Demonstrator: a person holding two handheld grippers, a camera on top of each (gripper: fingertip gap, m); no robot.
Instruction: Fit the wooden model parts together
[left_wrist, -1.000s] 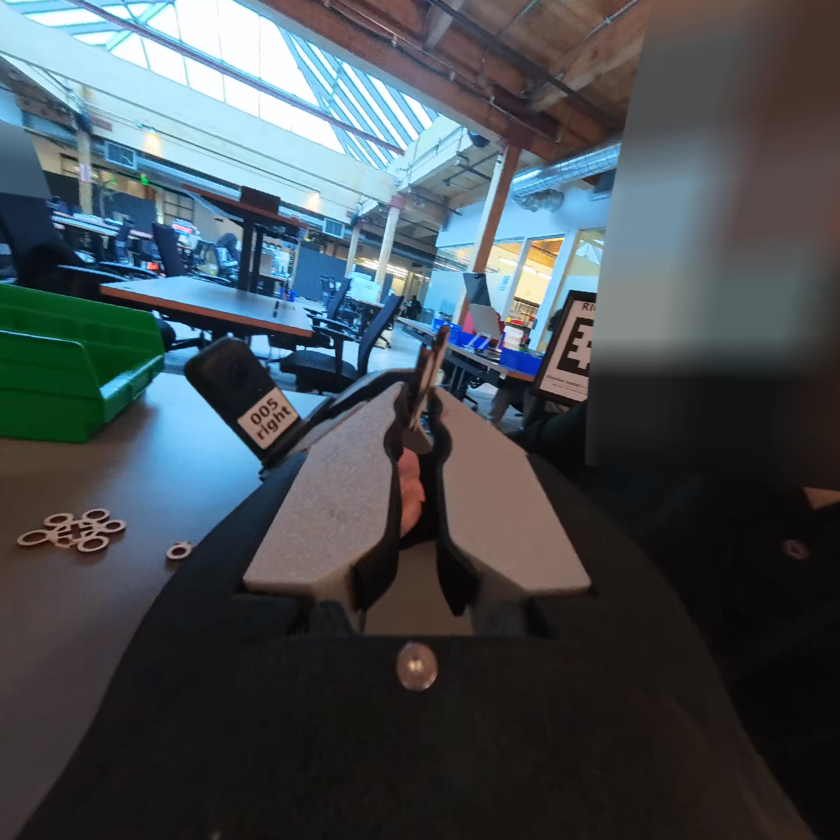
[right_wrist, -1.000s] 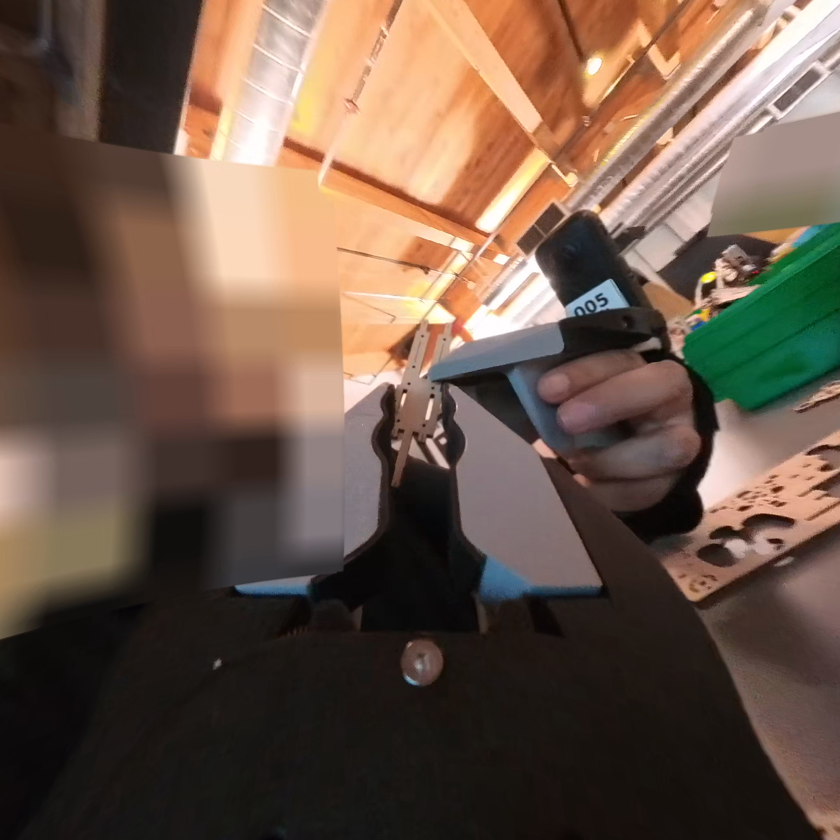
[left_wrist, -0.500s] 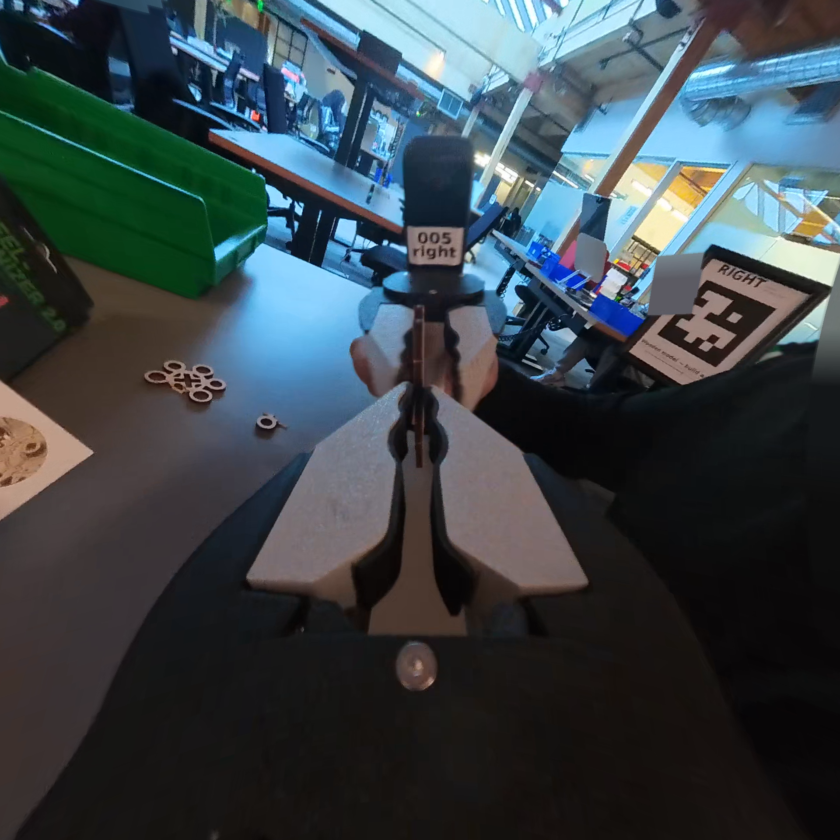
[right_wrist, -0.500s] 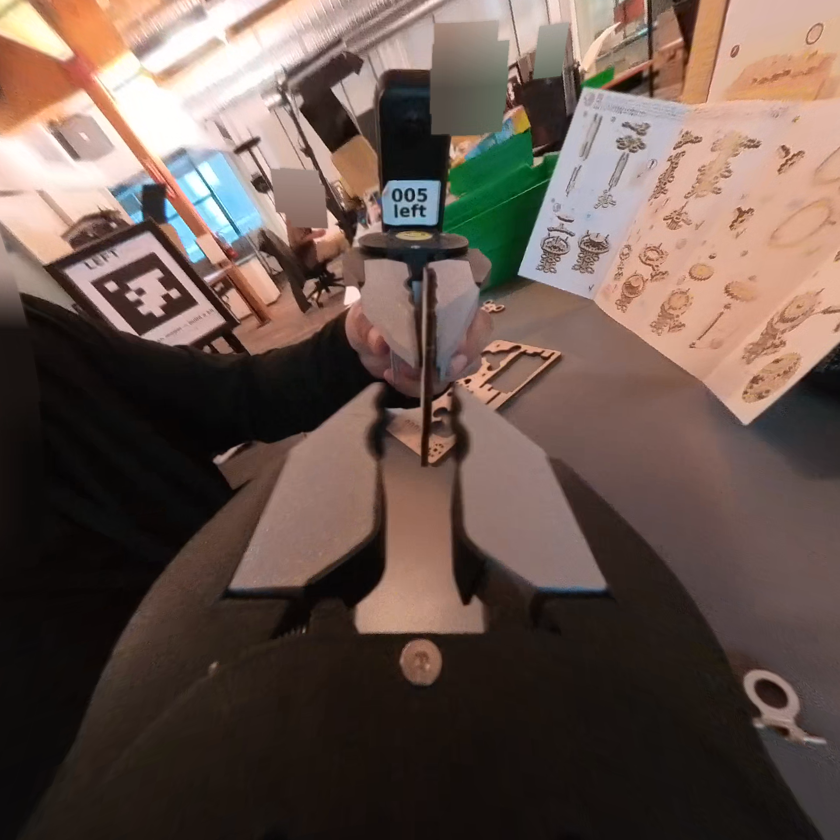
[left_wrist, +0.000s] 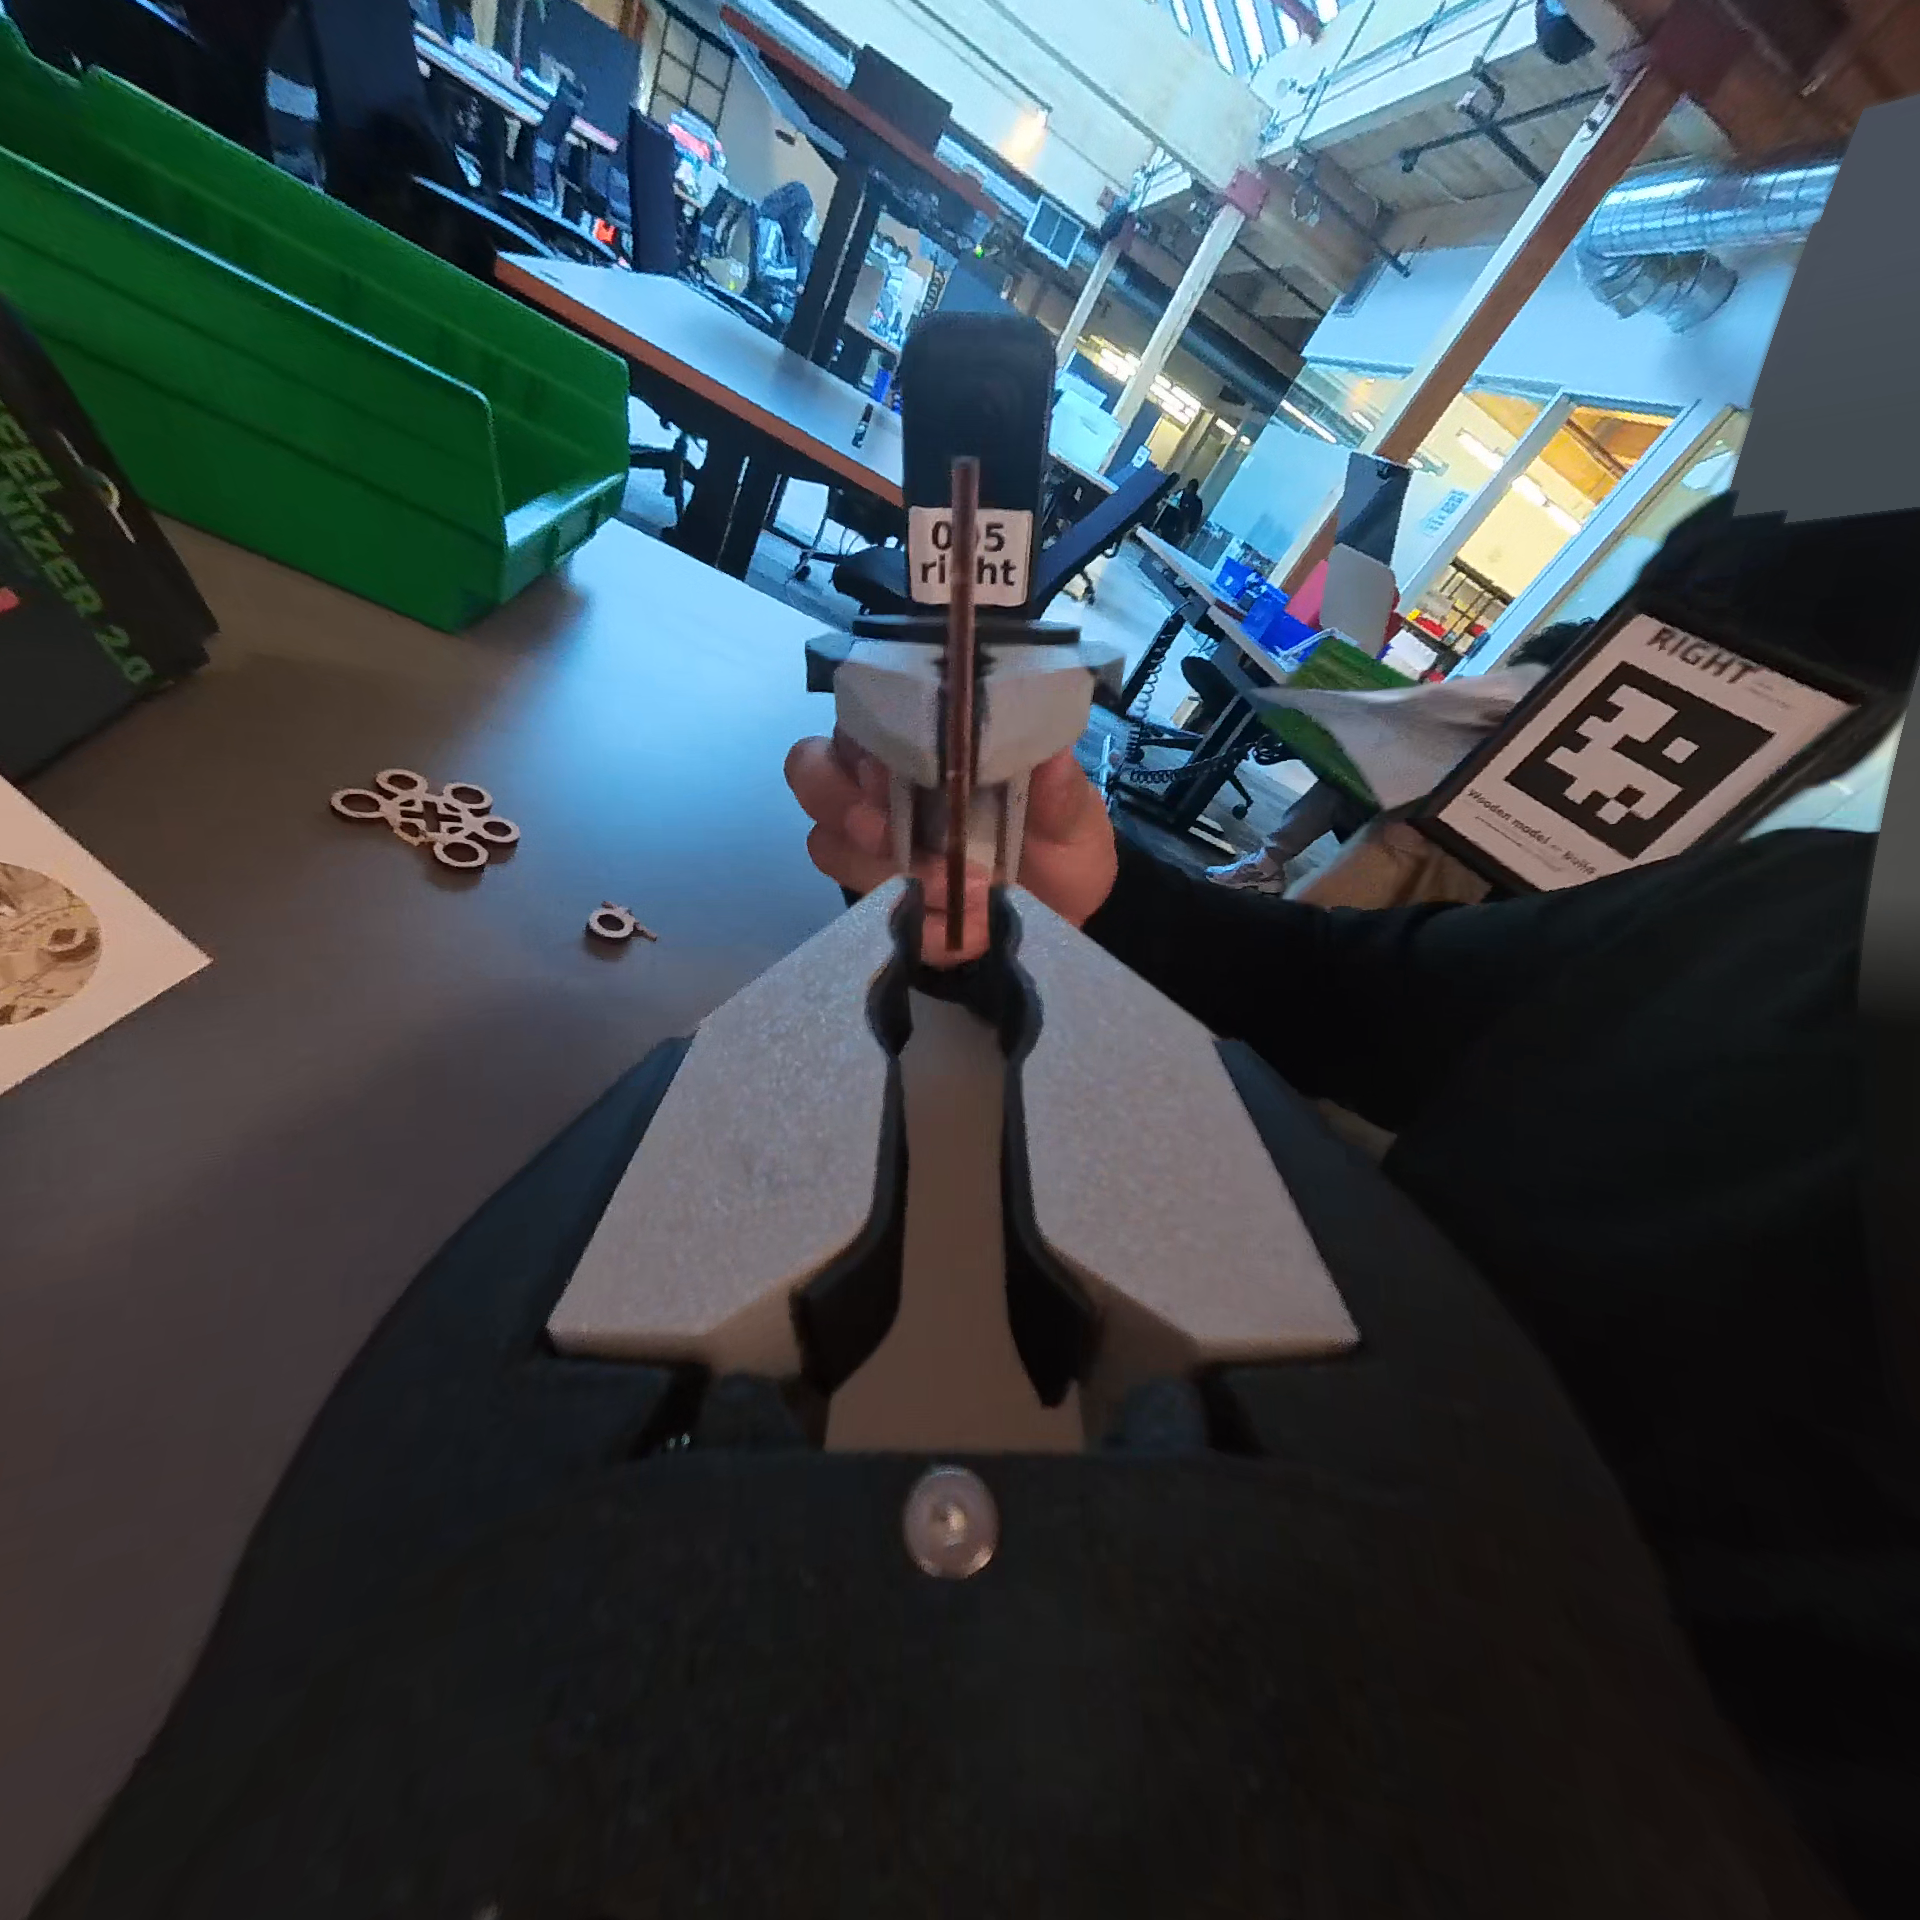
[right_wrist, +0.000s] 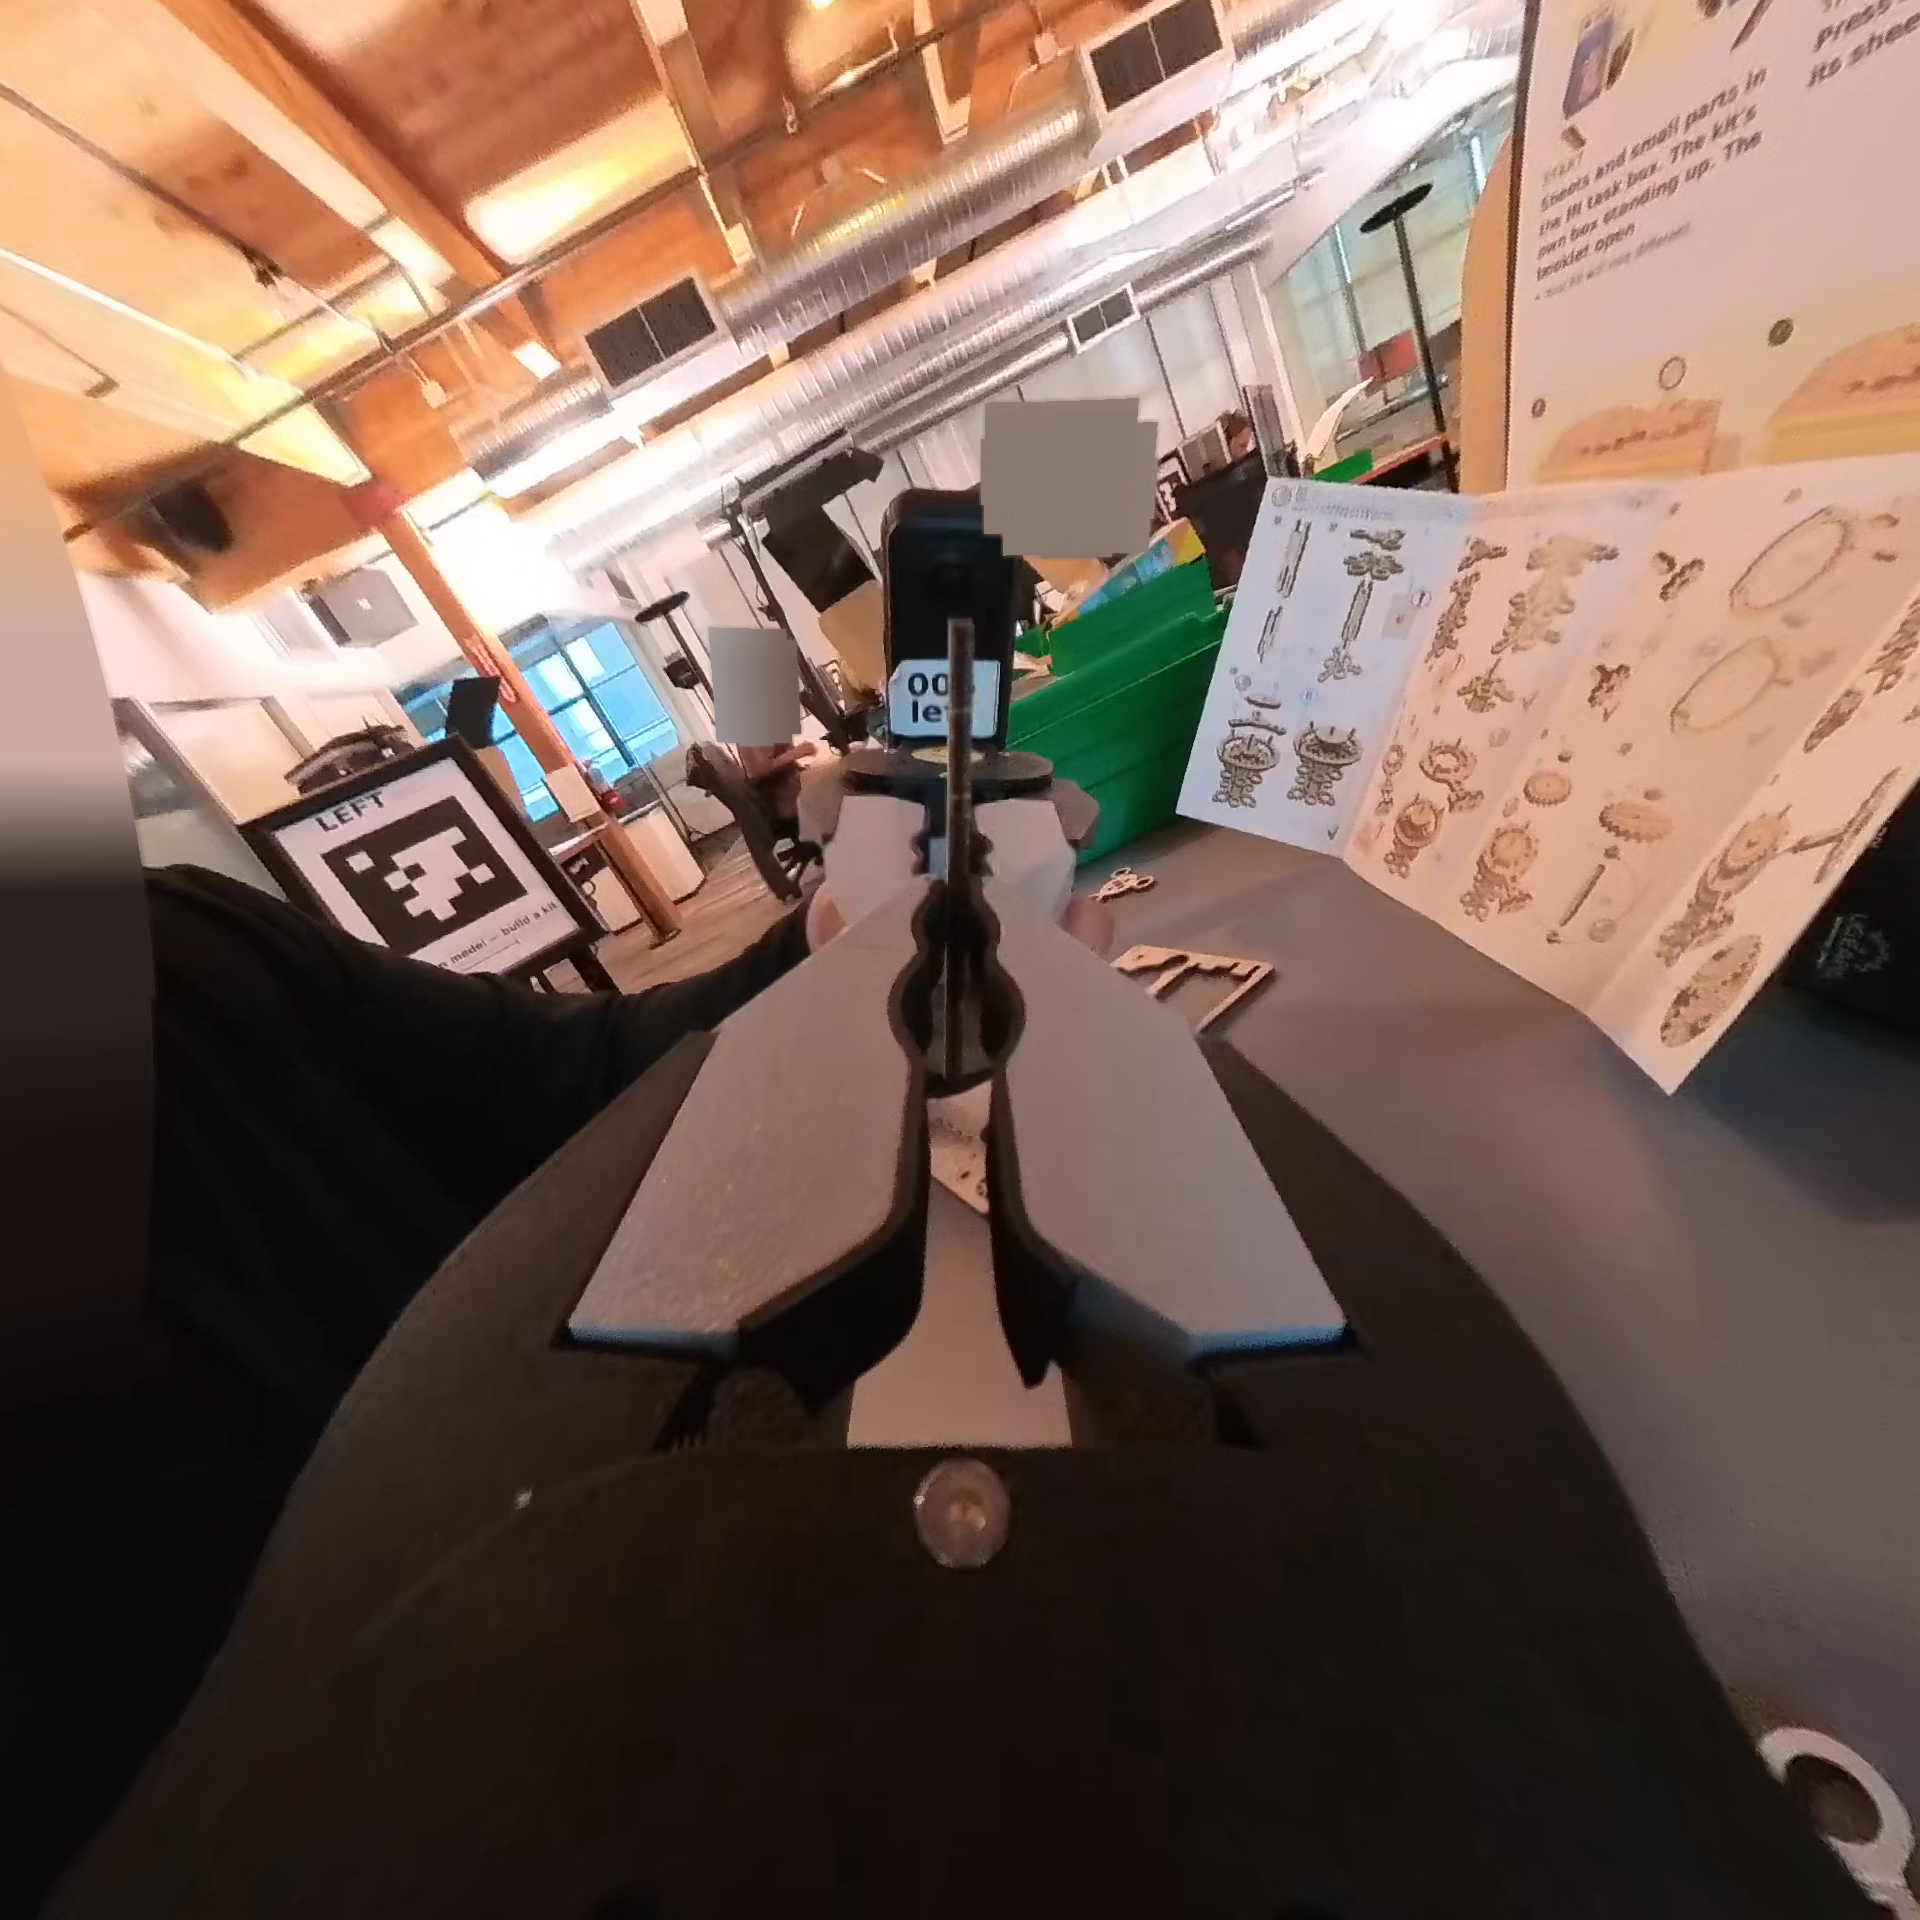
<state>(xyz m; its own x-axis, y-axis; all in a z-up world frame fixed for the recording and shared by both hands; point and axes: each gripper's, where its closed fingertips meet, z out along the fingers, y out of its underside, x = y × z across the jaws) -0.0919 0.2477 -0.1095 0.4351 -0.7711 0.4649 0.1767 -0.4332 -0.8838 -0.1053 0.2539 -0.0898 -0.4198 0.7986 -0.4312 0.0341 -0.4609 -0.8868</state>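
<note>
I read both grippers facing each other above grey table (left_wrist: 312, 1091). Left gripper (left_wrist: 956, 940): jaws narrowly apart at tips, thin wooden strip (left_wrist: 964, 707) standing edge-on between them; contact with pads cannot be confirmed. Right gripper (right_wrist: 958, 914): jaws closed onto same wooden strip (right_wrist: 958, 831), strip upright. Loose wooden rings (left_wrist: 426, 816) lie on table to left, near green bin (left_wrist: 312, 416). Instruction sheet (right_wrist: 1558, 727) stands at right; cut-out wooden panel (right_wrist: 1195, 971) lies flat before it.
</note>
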